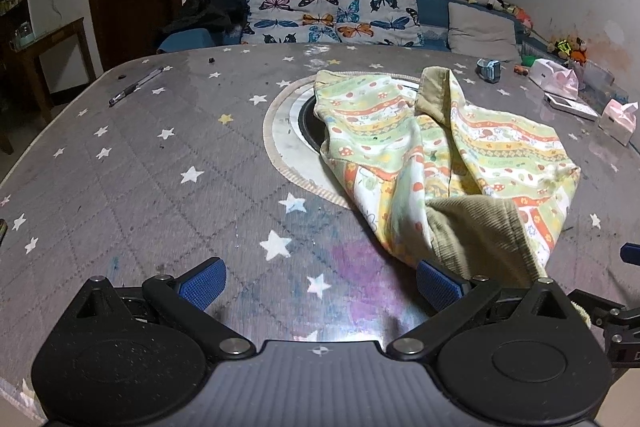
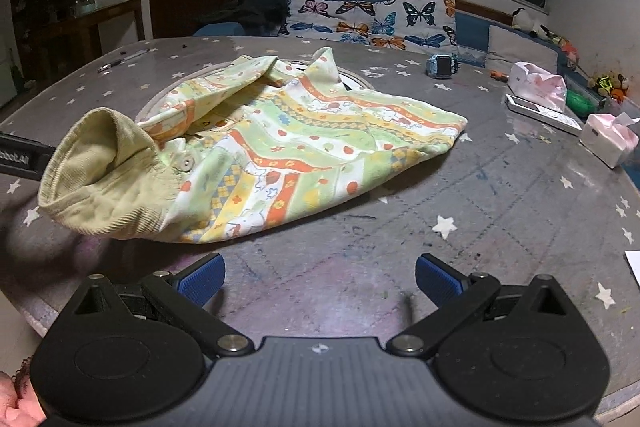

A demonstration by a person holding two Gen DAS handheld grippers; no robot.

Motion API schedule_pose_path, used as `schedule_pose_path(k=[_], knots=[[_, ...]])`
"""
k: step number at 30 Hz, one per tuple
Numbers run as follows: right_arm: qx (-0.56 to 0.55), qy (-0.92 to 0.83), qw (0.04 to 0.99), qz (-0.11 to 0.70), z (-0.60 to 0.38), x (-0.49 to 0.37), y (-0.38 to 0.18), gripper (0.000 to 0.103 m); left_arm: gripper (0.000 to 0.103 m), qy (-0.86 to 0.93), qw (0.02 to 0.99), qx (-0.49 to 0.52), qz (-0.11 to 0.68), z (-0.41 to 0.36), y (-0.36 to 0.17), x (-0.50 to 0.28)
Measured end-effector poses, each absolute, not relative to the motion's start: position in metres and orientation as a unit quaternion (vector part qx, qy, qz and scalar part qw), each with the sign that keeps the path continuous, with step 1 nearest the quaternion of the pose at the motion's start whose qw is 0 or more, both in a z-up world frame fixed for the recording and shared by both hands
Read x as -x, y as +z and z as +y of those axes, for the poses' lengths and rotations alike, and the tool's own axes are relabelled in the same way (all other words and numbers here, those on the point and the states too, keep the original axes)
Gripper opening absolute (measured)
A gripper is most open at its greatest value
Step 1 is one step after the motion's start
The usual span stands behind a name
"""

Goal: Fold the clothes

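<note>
Fingers apart both sides, garment on starry tbl cover, butterfly cushions behind

A round table under a grey star-printed cover carries a crumpled patterned garment lying partly over a central circular inset. A pen lies near the far left edge. A blue watch, two pink tissue packs and a flat white device lie toward the right.
</note>
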State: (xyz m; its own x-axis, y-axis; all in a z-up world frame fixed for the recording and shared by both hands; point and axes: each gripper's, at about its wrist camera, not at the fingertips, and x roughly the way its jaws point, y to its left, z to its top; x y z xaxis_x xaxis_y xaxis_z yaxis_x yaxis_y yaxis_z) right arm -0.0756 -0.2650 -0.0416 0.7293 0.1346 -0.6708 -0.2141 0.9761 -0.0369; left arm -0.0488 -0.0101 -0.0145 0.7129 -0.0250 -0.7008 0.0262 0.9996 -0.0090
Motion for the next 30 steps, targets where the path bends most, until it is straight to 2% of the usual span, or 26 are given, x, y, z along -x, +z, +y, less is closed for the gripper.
schedule_pose_path(k=[23, 30], knots=[[0.058, 0.110, 0.928, 0.352, -0.258, 0.060, -0.034, 0.102, 0.103, -0.002, 0.923, -0.009, 0.384, -0.006, -0.017, 0.037], [0.052, 0.118, 0.927, 0.353, -0.260, 0.042, -0.029, 0.097, 0.103, 0.016, 0.928, -0.011, 0.371, 0.005, -0.008, 0.023]])
